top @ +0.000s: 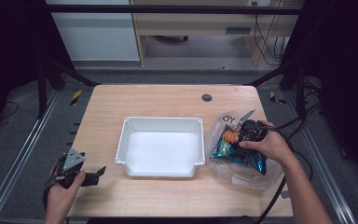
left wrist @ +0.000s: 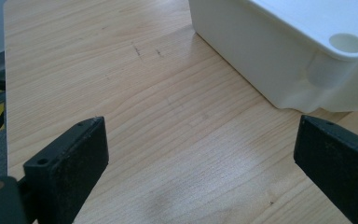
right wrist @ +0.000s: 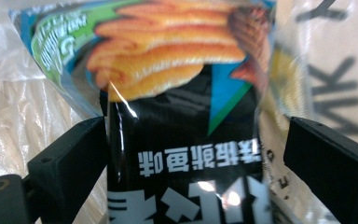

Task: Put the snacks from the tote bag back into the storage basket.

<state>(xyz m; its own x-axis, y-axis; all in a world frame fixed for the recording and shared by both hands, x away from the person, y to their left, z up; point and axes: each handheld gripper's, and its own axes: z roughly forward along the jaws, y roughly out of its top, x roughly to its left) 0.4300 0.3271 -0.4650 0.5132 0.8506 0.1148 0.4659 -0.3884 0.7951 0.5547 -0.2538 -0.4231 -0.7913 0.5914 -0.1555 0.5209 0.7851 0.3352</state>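
Observation:
A black and blue snack packet with orange chips printed on it lies on a clear plastic bag at the table's right. My right gripper is held over it. In the right gripper view the packet stands between the jaws of the open right gripper; the left jaw is against its edge and the right jaw is a little clear of it. The bag shows behind. My left gripper rests near the front left corner, and it is open over bare wood.
A white plastic bin stands empty in the middle of the wooden table; its corner is just ahead of the left gripper. A dark round grommet sits near the far edge. Cables trail off the right side.

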